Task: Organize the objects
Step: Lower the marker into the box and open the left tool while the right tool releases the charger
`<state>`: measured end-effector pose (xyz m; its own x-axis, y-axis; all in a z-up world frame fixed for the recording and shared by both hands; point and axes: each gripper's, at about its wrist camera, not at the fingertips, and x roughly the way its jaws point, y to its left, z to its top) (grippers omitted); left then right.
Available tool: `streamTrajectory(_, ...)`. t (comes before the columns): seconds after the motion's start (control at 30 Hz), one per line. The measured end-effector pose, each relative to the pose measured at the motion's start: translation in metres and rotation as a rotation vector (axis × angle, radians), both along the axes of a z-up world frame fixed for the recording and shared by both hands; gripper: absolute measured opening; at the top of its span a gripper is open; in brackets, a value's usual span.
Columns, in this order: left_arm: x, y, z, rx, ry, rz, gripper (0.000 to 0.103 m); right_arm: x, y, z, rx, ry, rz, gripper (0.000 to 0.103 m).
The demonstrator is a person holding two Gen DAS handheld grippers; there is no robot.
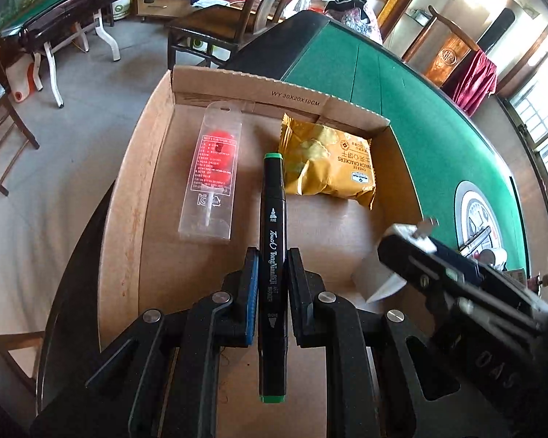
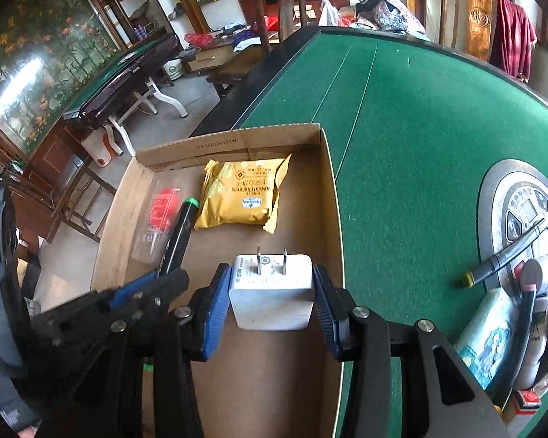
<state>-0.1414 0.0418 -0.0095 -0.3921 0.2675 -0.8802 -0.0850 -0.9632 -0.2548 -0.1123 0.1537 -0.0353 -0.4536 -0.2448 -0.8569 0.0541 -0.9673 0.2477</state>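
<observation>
Slim black marker [image 1: 273, 273], boxy white charger [image 2: 272, 292]

marker [image 1: 273, 255]: black barrel, green end caps, white lettering
charger [image 2: 272, 292]: plain white, silver prongs
cracker packet [image 1: 328, 162]: golden yellow, dark print
box [image 1: 128, 226]: brown cardboard
desk [image 2: 413, 116]: green felt, black rim
fingers [image 2: 215, 310]: black with blue ribbed pads

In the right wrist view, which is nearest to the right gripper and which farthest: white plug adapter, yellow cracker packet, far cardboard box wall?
1. White plug adapter: held in the right gripper.
2. Yellow cracker packet: ahead, on the box floor.
3. Far cardboard box wall: behind the packet.
</observation>
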Motion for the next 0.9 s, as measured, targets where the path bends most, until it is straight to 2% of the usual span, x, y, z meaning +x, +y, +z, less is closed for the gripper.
streamTrajectory(0.4,-0.001,0.003,-0.002,0.002,0.013,-0.009,0.015,-0.028,0.005,-0.011,-0.069,-0.076,-0.031,0.044)
streamTrajectory(0.67,-0.003,0.001,-0.002,0.035,0.016,-0.014,0.015,-0.027,0.008,-0.013,-0.090,-0.078,-0.028,0.045)
streamTrajectory(0.9,-0.003,0.000,0.000,0.028,0.024,-0.004,0.015,-0.026,0.010,-0.004,-0.107,-0.051,-0.025,0.046)
